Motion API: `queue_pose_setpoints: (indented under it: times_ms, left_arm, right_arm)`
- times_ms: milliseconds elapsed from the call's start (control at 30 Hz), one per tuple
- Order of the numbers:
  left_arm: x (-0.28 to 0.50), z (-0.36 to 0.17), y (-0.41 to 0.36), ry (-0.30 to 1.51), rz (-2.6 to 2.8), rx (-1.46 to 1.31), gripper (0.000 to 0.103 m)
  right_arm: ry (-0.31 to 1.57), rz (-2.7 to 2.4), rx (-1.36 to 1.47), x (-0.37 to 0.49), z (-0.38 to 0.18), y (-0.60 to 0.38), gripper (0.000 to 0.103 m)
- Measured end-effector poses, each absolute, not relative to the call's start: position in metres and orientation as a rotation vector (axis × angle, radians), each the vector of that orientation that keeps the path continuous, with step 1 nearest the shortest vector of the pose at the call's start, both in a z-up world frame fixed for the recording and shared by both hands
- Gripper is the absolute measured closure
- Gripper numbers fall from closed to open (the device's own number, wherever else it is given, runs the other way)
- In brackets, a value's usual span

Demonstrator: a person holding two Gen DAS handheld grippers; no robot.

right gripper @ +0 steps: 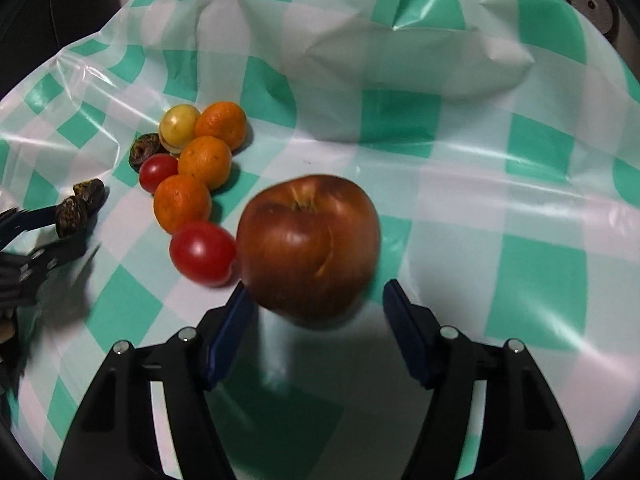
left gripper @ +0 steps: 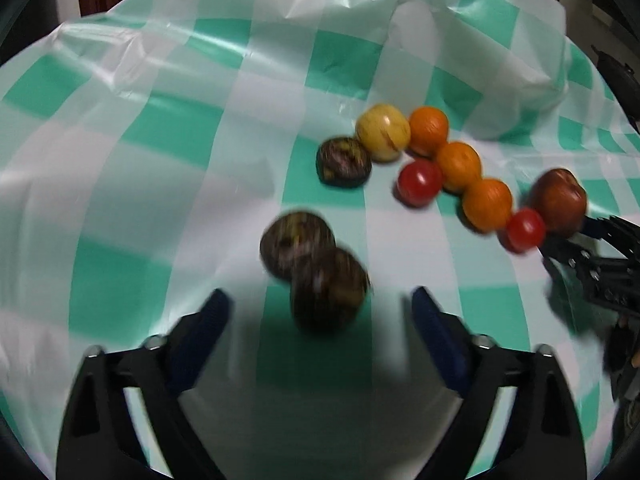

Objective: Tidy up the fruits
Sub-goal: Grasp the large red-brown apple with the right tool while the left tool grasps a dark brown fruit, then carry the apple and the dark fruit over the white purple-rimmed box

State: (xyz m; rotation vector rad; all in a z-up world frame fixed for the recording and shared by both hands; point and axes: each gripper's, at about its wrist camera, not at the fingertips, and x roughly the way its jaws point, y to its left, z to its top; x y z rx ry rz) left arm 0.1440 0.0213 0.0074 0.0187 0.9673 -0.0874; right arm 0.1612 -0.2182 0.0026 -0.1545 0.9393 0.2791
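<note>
Green-and-white checked plastic cloth [right gripper: 460,152] covers the surface, creased and bunched toward the far edge. Fruits lie in a loose curved row: 1 yellow fruit [left gripper: 383,131], 3 oranges [left gripper: 429,129] [left gripper: 458,166] [left gripper: 488,204] touching in a line, 2 small red tomatoes [left gripper: 420,182] [left gripper: 525,229], 1 dark mottled fruit [left gripper: 344,162] just beside the yellow one.

Left gripper [left gripper: 320,316]: jaws parted, blue pads clear on both sides of 2 dark mottled fruits [left gripper: 312,268] that sit touching each other just ahead of the fingertips. Nothing grasped. View blurred.

Right gripper [right gripper: 316,304]: jaws apart around a red apple [right gripper: 308,246]. Left pad seems at the apple's lower edge, right pad apart from it; not clamped. Apple rests on the cloth, stem dimple up, touching the nearer tomato at the row's end.
</note>
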Motion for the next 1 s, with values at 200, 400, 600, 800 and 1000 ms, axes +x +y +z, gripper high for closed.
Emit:
queue_pose_setpoints:
  times_ms: [200,400,600,800,1000]
  left_arm:
    - [0.155,0.006,0.021,0.957,-0.046,0.017,0.034]
    - [0.138,0.007,0.023,0.967,-0.009,0.017,0.036]
    - [0.135,0.01,0.01,0.942,-0.011,0.022,0.068]
    - [0.131,0.01,0.01,0.94,-0.028,-0.013,0.07]
    - [0.097,0.013,0.013,0.927,-0.039,-0.051,0.07]
  right_arm:
    - [0.932,0.318,-0.16,0.17,0.002,-0.213,0.038]
    - [0.943,0.334,-0.143,0.179,0.001,-0.214,0.03]
    - [0.937,0.333,-0.143,0.19,-0.002,-0.209,0.033]
    - [0.915,0.313,-0.159,0.188,-0.002,-0.203,0.036]
    - [0.918,0.271,-0.121,0.171,-0.001,-0.212,0.037]
